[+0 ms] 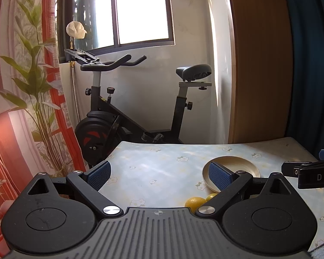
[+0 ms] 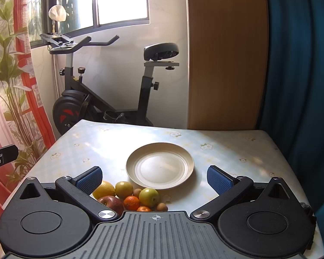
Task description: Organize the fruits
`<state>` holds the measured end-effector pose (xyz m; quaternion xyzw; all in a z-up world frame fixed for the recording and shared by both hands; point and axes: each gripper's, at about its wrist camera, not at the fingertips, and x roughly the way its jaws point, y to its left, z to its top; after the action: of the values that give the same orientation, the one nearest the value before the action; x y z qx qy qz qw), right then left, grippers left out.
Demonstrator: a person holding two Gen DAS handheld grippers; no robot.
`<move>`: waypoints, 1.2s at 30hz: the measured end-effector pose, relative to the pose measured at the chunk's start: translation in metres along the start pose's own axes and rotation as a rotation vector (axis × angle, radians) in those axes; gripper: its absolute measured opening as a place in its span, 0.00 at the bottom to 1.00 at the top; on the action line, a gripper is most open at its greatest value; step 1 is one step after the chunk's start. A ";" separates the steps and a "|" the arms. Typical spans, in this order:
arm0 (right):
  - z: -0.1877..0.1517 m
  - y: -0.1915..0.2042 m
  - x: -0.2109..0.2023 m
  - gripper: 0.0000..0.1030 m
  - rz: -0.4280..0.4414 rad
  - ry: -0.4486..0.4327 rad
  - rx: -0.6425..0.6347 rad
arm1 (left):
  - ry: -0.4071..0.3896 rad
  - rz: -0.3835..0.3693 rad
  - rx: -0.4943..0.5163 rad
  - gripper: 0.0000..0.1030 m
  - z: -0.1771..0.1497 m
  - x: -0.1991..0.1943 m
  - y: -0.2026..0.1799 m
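Note:
A cream plate (image 2: 159,179) sits empty on the floral table; in the left wrist view its rim (image 1: 244,161) shows behind my right finger. Several fruits lie in a pile in front of it: a yellow lemon (image 2: 103,189), a yellow-green fruit (image 2: 124,188), a red apple (image 2: 111,202), an orange mandarin (image 2: 131,202), a green apple (image 2: 149,196) and small brown kiwis (image 2: 162,206). The lemon also shows in the left wrist view (image 1: 195,201). My right gripper (image 2: 154,180) is open and empty, above the pile's near side. My left gripper (image 1: 159,176) is open and empty, left of the plate.
The table (image 2: 226,151) has a pale floral cover, with its far edge near an exercise bike (image 2: 110,86). A wooden panel (image 2: 224,54) and a blue curtain (image 2: 298,64) stand at the right. A plant-print curtain (image 1: 32,86) hangs at the left. The right gripper's body (image 1: 313,172) shows at right.

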<state>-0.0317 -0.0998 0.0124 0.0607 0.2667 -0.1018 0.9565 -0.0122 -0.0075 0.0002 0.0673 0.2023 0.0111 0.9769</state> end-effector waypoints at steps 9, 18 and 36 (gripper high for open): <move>0.001 0.001 -0.003 1.00 -0.002 -0.008 -0.004 | -0.012 -0.001 -0.005 0.96 -0.002 -0.003 0.000; 0.001 0.001 -0.004 1.00 -0.002 -0.008 -0.002 | -0.014 0.000 -0.003 0.96 0.000 -0.003 0.000; 0.000 0.000 -0.004 1.00 -0.004 -0.009 -0.004 | -0.016 -0.002 -0.001 0.96 0.002 -0.003 0.000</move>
<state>-0.0347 -0.0991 0.0147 0.0577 0.2627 -0.1033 0.9576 -0.0145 -0.0081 0.0028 0.0668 0.1947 0.0100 0.9785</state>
